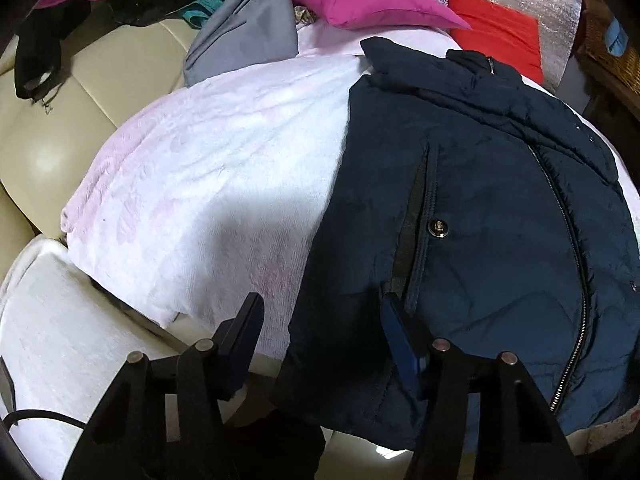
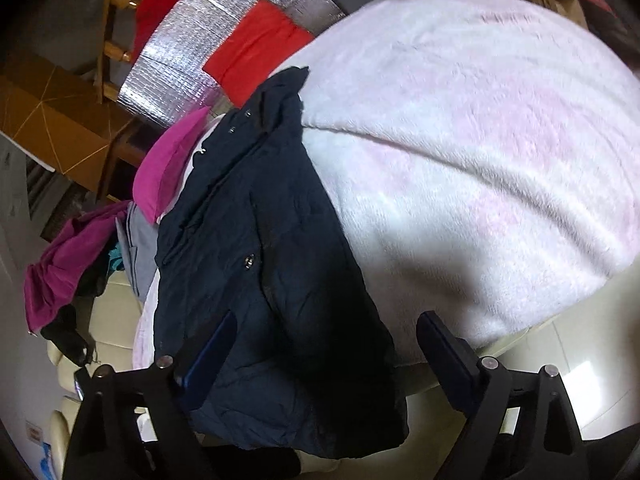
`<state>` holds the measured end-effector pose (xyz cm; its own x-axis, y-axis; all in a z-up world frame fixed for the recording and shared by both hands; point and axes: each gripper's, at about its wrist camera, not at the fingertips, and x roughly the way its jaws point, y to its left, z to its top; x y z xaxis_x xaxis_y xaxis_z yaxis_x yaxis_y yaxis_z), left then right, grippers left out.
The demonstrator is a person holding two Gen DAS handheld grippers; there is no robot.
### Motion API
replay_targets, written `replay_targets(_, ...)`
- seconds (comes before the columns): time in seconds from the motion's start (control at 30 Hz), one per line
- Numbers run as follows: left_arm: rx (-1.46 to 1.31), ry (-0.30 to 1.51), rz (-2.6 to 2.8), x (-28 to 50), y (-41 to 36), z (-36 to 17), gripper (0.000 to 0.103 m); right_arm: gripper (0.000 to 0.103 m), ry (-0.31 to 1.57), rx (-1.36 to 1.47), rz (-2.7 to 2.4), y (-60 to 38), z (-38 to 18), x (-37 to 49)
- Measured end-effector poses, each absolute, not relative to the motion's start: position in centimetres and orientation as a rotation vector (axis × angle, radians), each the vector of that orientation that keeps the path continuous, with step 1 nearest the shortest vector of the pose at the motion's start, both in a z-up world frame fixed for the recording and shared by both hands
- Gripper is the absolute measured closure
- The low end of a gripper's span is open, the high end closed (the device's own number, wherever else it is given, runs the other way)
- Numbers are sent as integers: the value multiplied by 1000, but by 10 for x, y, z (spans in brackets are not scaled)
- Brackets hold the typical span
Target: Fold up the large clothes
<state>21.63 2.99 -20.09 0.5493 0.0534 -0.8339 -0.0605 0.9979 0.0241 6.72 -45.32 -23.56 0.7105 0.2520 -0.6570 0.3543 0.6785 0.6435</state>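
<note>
The left hand-held gripper (image 1: 320, 328) stands spread over the near hem of the dark navy jacket (image 1: 480, 208): one finger sits over the pale pink blanket (image 1: 224, 168) just off the jacket's side edge, the other over the jacket near the bottom of its pocket slit. The edge lies between the fingers, but no pad presses on cloth that I can see. The right hand-held gripper (image 2: 324, 344) is also spread, straddling the jacket's near hem corner, one finger over the navy fabric and the other over the blanket beside it; nothing is pinched.

The jacket lies flat, front up and zipped, collar away from the person, on the blanket covering a cream sofa.

To do this step well, I would bring each hand-held gripper down until the lower pad slides under the hem and catches every layer of the padded cloth, not just the shell. Grips should be matched, one near each bottom corner, so the fold rises evenly. The padding is thick and slippery, so a shallow bite may slip.

Both hand-held grippers point steeply down toward the near hem. The right wrist view is rolled markedly, so the jacket runs diagonally across it.
</note>
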Motion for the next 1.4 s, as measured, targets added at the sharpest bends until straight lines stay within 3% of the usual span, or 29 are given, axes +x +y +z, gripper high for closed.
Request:
replay_targets(0.2, -39, 1020, 67, 216, 33, -206, 32, 13, 847, 959, 3, -454, -253, 69)
replay_targets(0.37, -86, 1044, 57, 214, 40, -206, 29, 24, 859, 941, 76, -446, -251, 70)
replay_targets(0.77, -277, 1168, 11, 221, 72, -215, 26, 25, 864, 956, 22, -448, -258, 76)
replay_targets(0.93, -292, 1183, -2, 219, 67, -220, 29, 25, 858, 985, 36, -450, -259, 76)
replay_targets(1.0, -288, 1178, -20, 220, 61, -219, 45, 25, 858, 1008, 39, -453, -260, 75)
replay_targets(1.1, -288, 1167, -9, 222, 52, -217, 50, 25, 852, 1037, 47, -458, -260, 69)
replay_targets(1.33, -242, 1173, 22, 224, 42, -214, 45, 25, 854, 1035, 84, -454, -254, 71)
replay_targets(1.4, -218, 1167, 49, 225, 46, -214, 42, 31, 865, 1027, 105, -451, -252, 72)
